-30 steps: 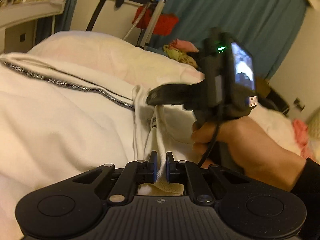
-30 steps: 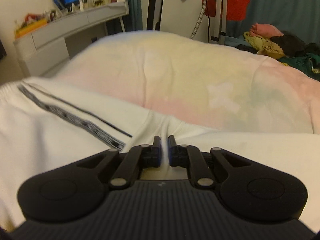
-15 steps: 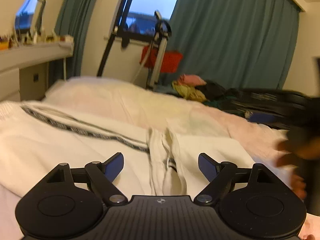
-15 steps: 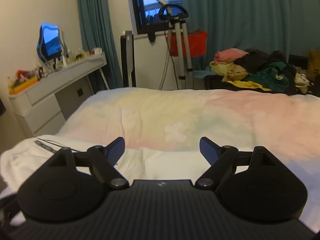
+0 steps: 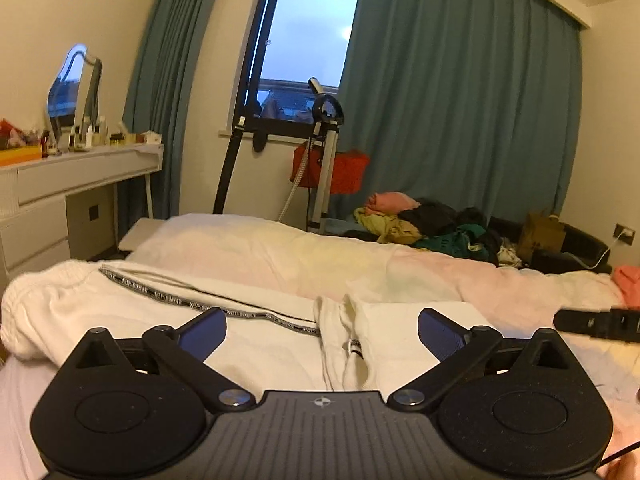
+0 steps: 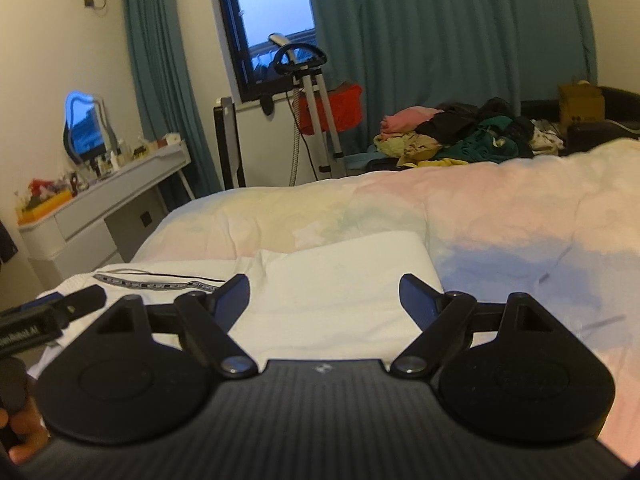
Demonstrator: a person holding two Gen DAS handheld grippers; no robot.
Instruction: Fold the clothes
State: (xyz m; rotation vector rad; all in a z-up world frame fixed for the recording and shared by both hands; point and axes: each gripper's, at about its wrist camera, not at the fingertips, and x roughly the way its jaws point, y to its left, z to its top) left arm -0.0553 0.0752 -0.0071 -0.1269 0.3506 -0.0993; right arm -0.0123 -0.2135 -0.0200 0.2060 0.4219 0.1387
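Fingers (image 5: 440, 334) apart; drawstring (image 5: 354, 348) only left view.

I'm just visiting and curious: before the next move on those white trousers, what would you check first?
1. Left gripper free of cloth: ok, jaws opening, nothing between them.
2. Right gripper empty: ok, open.
3. White trousers resting on the bed: ok.
4. Drawstring tucked in: not ok, it shows at the fold.
5. Fold lies even: cannot tell.

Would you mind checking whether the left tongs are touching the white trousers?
Apart. In the left wrist view, the left tongs are opening with nothing between the pads, above the white trousers.
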